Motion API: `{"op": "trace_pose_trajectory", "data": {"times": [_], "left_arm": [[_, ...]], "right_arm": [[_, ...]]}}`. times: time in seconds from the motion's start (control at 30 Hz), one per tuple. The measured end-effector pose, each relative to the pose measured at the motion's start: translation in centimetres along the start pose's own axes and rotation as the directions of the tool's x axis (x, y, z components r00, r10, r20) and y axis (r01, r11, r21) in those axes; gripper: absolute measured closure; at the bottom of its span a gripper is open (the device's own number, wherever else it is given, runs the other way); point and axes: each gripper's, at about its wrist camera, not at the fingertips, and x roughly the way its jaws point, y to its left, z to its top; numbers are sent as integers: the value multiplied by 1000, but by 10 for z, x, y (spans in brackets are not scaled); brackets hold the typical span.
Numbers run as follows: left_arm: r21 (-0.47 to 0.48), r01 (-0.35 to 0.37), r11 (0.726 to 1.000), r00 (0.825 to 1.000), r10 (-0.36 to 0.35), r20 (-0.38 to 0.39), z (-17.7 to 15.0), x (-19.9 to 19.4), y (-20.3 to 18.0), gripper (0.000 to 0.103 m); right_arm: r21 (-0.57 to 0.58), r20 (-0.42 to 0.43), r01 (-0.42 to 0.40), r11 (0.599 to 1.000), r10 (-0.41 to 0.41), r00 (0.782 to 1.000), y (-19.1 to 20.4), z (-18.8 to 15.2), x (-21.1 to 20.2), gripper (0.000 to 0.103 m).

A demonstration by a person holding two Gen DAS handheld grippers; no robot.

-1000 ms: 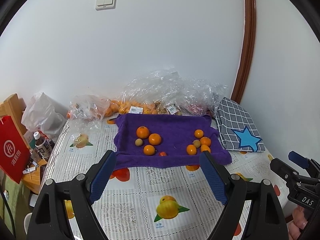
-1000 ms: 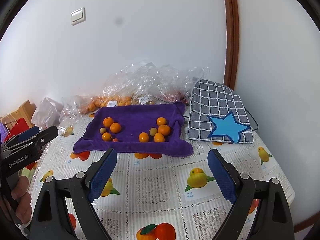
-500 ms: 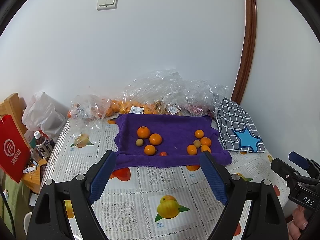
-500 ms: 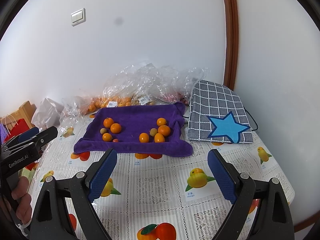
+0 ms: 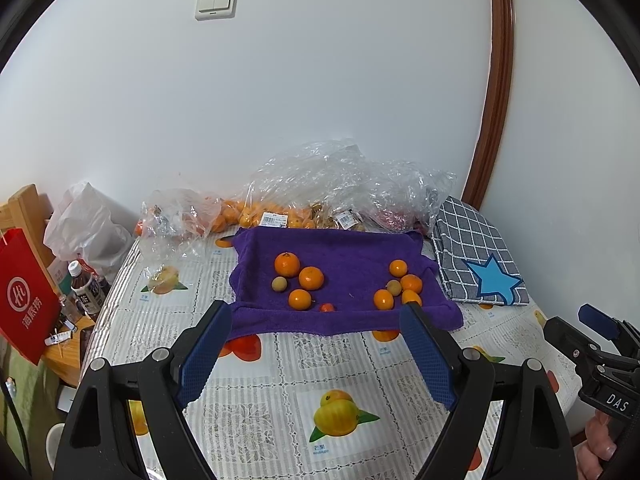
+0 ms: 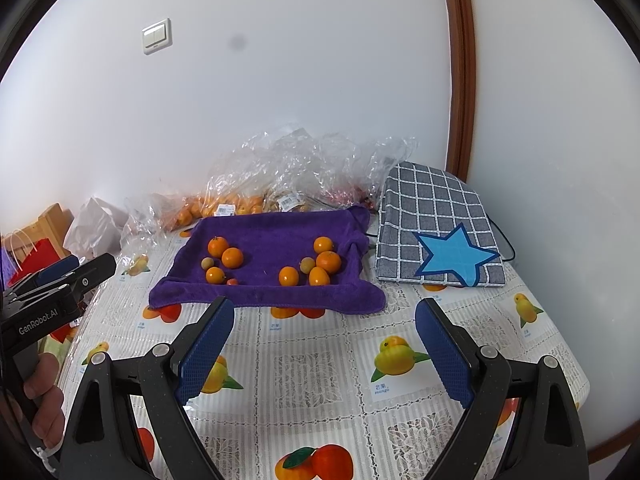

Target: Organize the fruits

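A purple towel (image 5: 344, 252) (image 6: 276, 248) lies on the table with two groups of fruit on it. The left group (image 5: 299, 276) (image 6: 224, 258) has three oranges, a small tan fruit and a tiny red one. The right group (image 5: 400, 284) (image 6: 316, 264) has several oranges and a tan fruit. My left gripper (image 5: 316, 320) is open and empty, held above the table just short of the towel's near edge. My right gripper (image 6: 324, 316) is open and empty, also short of the towel.
Clear plastic bags of fruit (image 5: 320, 200) (image 6: 280, 184) lie along the wall behind the towel. A grey checked cushion with a blue star (image 5: 480, 260) (image 6: 436, 232) is at the right. Bottles (image 5: 86, 288) and a red bag (image 5: 24, 296) stand off the table's left edge.
Both grippers have drifted very slightly; the scene and the fruit have not moved.
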Motion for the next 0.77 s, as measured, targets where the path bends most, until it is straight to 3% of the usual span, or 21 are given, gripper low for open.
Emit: {"op": "trace_pose_trajectory", "data": {"times": [0.77], "left_arm": [[-2, -1, 1000, 1000, 1, 2, -1, -1, -1, 17]], "right_arm": [[3, 4, 3, 1000, -3, 1000, 2, 3, -5, 12]]}}
